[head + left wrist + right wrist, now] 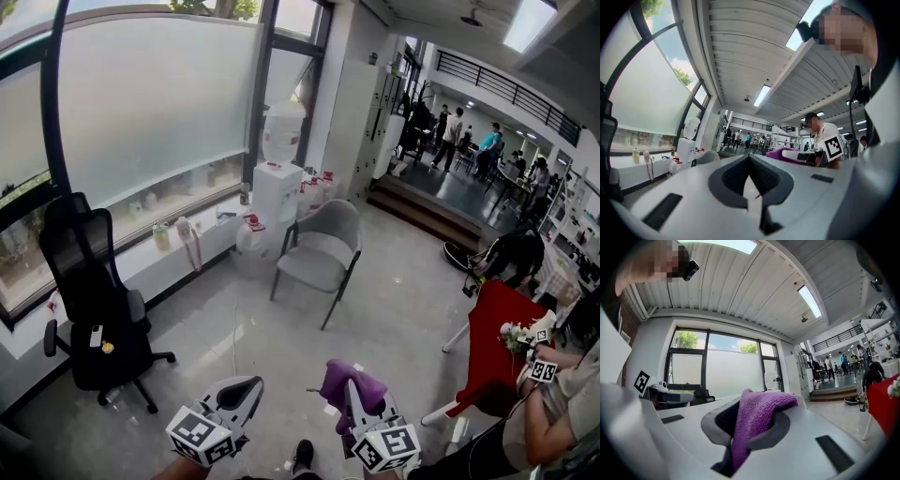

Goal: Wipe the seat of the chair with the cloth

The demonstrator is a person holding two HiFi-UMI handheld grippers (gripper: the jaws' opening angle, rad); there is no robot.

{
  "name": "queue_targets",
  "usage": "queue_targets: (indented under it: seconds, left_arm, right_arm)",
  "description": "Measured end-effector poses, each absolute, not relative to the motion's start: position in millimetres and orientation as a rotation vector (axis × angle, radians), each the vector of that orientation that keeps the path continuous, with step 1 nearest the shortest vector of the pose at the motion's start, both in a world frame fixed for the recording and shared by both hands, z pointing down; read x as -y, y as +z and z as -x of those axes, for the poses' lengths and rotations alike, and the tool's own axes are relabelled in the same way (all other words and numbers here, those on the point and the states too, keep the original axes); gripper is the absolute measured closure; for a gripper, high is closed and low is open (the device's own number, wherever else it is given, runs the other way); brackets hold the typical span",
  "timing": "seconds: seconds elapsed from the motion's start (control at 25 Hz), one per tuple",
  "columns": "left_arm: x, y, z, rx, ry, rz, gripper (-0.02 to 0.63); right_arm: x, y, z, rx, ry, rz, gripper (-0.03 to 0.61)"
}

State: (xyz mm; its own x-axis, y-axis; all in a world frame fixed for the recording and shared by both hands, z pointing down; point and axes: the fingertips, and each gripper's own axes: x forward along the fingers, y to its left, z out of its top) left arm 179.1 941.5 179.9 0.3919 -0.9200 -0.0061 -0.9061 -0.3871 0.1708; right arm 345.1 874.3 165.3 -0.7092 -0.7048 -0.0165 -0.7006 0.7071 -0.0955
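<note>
A grey chair (321, 253) with black legs stands in the middle of the floor, a good way ahead of both grippers. My right gripper (354, 392) is low in the head view, shut on a purple cloth (351, 384) that drapes over its jaws. The cloth (757, 420) fills the jaw gap in the right gripper view. My left gripper (242, 394) hangs beside it to the left, shut and holding nothing (750, 164). The grey chair (708, 157) shows small in the left gripper view.
A black office chair (94, 300) stands at the left by the window ledge. A water dispenser (278, 178) with bottles is behind the grey chair. A red chair (492, 347) and a seated person are at the right. Steps (427, 211) lead up to the back room.
</note>
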Motion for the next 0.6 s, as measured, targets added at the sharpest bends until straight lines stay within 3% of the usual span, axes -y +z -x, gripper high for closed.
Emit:
queue_targets:
  seconds: [0.6]
  left_arm:
    - [-805.2, 160.5, -201.2, 1.72, -0.163, -2.456, 0.611]
  right_arm:
    - [-731.5, 152.8, -368.2, -2.846, -0.129, 1.096, 0.549]
